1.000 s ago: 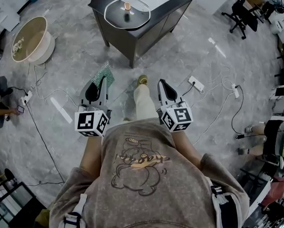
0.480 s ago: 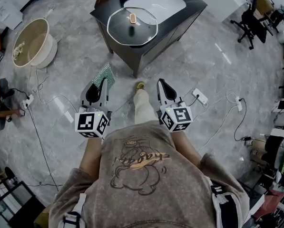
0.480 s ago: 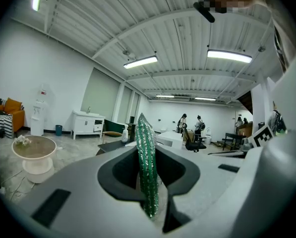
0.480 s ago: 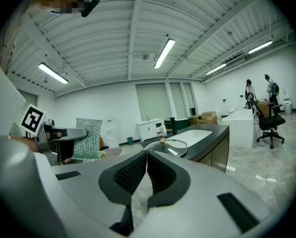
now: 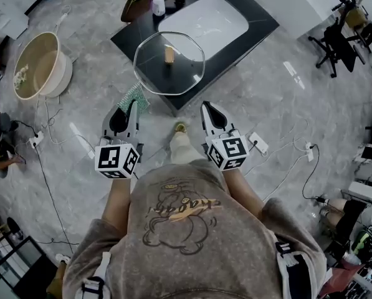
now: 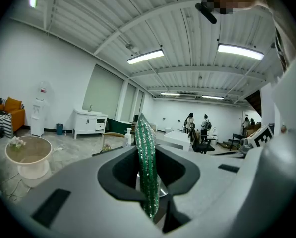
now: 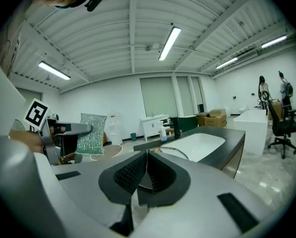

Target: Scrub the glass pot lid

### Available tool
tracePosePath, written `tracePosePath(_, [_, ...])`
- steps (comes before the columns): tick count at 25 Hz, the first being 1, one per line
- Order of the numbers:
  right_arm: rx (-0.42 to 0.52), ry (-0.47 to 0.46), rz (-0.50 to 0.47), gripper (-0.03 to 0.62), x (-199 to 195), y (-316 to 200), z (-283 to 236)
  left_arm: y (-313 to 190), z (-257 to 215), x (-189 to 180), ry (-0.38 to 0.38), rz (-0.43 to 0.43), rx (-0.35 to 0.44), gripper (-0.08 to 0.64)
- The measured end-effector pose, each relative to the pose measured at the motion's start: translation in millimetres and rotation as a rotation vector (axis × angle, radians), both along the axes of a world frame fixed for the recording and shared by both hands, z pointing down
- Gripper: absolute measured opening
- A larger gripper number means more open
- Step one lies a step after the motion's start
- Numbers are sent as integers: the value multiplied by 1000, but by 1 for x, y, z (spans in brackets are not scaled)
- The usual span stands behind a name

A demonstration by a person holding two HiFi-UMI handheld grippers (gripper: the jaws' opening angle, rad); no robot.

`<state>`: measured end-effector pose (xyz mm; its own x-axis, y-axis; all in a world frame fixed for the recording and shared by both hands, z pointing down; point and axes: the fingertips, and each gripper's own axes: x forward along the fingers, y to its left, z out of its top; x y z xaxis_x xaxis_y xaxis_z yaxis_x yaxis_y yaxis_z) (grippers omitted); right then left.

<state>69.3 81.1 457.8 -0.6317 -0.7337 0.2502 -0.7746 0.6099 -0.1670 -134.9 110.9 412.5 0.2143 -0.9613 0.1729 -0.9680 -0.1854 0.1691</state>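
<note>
The glass pot lid with a tan knob lies on the near corner of a dark counter, ahead of both grippers. My left gripper is shut on a green glittery scrub cloth, which stands upright between the jaws in the left gripper view as a thin green scrub cloth. My right gripper is shut with nothing in it. Its own view shows the jaws pressed together at the right gripper, the lid's rim just beyond, and the scrub cloth at the left.
A white sink basin is set in the counter, with a soap bottle and a dark faucet behind it. A beige round tub stands on the floor at the left. Cables and power strips lie on the floor. Office chairs stand at the right.
The counter and the lid have come closer and lower in the head view as the person stepped forward. Both grippers keep their pose and grip.
</note>
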Motion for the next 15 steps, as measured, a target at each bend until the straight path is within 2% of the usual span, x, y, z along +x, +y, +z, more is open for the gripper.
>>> tracePosePath(6, [-19,11,-45,28,1,-68,1,-66,-8,2,-12,-29,-1,83])
tracePosePath(15, [-56,17,-104,29,-10,-126,6,-116,-9,1,-18,-57,-12,83])
